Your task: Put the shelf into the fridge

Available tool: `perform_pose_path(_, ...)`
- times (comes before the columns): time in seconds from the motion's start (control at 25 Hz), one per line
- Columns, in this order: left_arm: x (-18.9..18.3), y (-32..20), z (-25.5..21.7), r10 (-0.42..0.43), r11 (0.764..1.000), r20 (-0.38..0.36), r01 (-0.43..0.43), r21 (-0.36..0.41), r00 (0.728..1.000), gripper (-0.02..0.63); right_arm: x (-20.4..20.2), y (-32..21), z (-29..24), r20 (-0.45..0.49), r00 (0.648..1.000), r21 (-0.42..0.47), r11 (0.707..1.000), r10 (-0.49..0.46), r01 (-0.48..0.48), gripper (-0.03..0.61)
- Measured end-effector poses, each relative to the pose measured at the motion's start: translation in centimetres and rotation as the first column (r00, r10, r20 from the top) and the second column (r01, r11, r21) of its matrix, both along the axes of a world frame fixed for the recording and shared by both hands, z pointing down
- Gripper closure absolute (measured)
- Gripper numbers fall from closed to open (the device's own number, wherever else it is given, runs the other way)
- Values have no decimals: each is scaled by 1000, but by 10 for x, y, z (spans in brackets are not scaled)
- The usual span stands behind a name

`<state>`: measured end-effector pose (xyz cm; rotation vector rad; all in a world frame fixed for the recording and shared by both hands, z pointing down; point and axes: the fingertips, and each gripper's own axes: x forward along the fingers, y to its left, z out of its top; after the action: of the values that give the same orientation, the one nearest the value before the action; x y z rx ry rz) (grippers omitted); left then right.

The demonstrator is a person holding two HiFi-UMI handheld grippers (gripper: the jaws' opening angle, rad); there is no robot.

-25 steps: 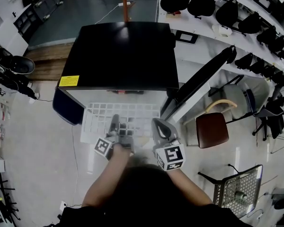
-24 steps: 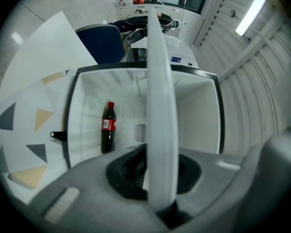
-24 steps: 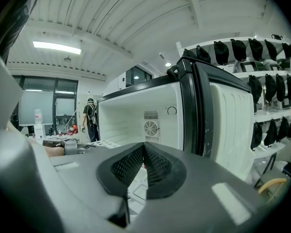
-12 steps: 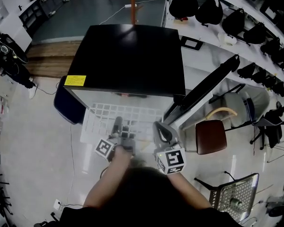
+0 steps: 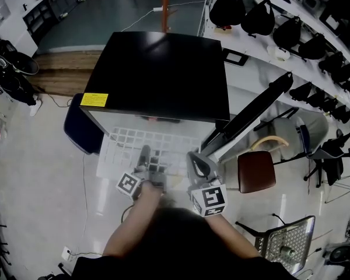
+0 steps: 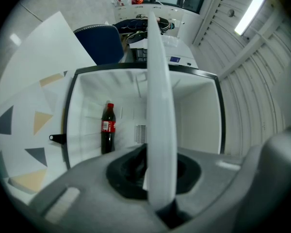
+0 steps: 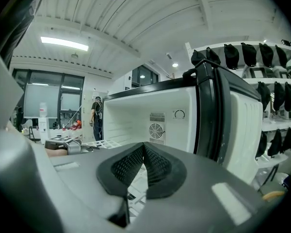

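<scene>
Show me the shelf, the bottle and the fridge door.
shelf (image 5: 163,142), head view, bare grid
bottle (image 6: 106,141), left gripper view, dark body
fridge door (image 7: 242,130), right gripper view, white inner face

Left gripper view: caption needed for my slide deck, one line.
The left gripper grips the white shelf edge-on, facing the open fridge with a dark bottle inside.

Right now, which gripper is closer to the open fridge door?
Right. The right gripper is just beside the fridge door, near its hinge end. The left gripper is farther away, its jaws clamped on the white shelf.
</scene>
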<state>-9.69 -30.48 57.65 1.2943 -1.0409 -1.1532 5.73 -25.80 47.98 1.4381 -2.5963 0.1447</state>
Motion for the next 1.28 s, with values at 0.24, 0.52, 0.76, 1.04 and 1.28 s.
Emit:
perform_pose_path(0.24,-3,-2,6,8,1000,46,-7,-8,999,574,1,-2,7,-9,1000,0,1000,-2,2,577)
perform_pose_path(0.52,-10,-5,7,-55,998,32,55,-19,998,575,1,-1,6,-22,1000,-7,1000,2,-2,577)
perform_pose_path(0.76,-14,-11,7,-74,997,33,74,-17,997,575,1,-4,5,-8,1000,-3,1000,1,-1,577)
perform_pose_path(1.04,-20,-8,6,-128,991,33,129,-26,991,574,-6,-3,5,-10,1000,-9,1000,-21,20,577)
perform_pose_path(1.28,-19,-6,7,-152,988,26,153,-22,988,574,-2,-5,9,-13,1000,-7,1000,-22,22,577)
